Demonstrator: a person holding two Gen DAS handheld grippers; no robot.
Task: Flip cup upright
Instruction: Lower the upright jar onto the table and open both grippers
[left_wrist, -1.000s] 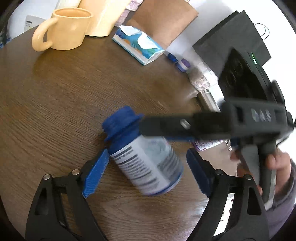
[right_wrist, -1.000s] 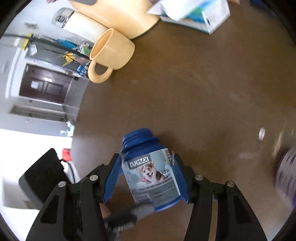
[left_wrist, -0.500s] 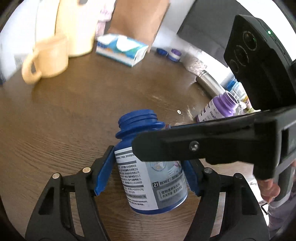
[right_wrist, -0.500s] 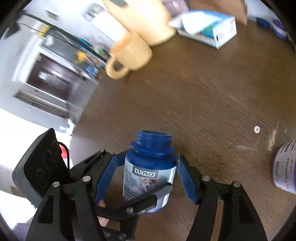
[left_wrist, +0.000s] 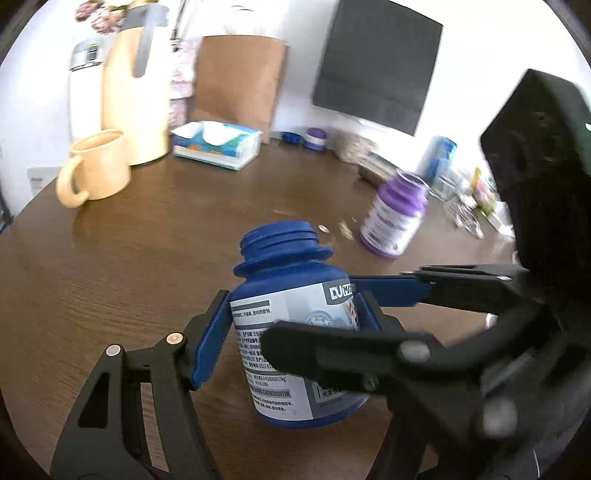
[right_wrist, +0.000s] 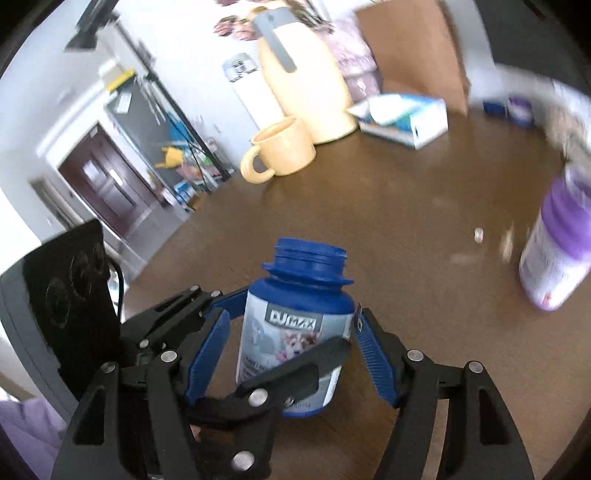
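Since a second ago the blue plastic bottle with the white dog label (left_wrist: 291, 332) has gone from lying tilted on its side to standing nearly upright, open neck up, base on the brown wood-grain table (left_wrist: 129, 258). Slight lean toward the far side in the left wrist view.

Left gripper (left_wrist: 288, 339): blue pads against both sides of the bottle body, clamped on it. Right gripper (right_wrist: 291, 354): fingers straddle the same bottle from the other direction; left pad stands off the label with a visible gap, right pad just beside the label edge, so jaws apart, not gripping. The two grippers cross each other around the bottle in both views.

Purple-capped white bottle (left_wrist: 397, 214) stands to the right, well apart, motion-blurred. Far left: pale yellow ceramic mug (left_wrist: 98, 166) upright, tall cream-yellow thermos jug (left_wrist: 135, 99) just behind it. Blue-and-white tissue pack (left_wrist: 218, 144) lies near the far edge, brown paper bag (left_wrist: 240, 77) behind it.
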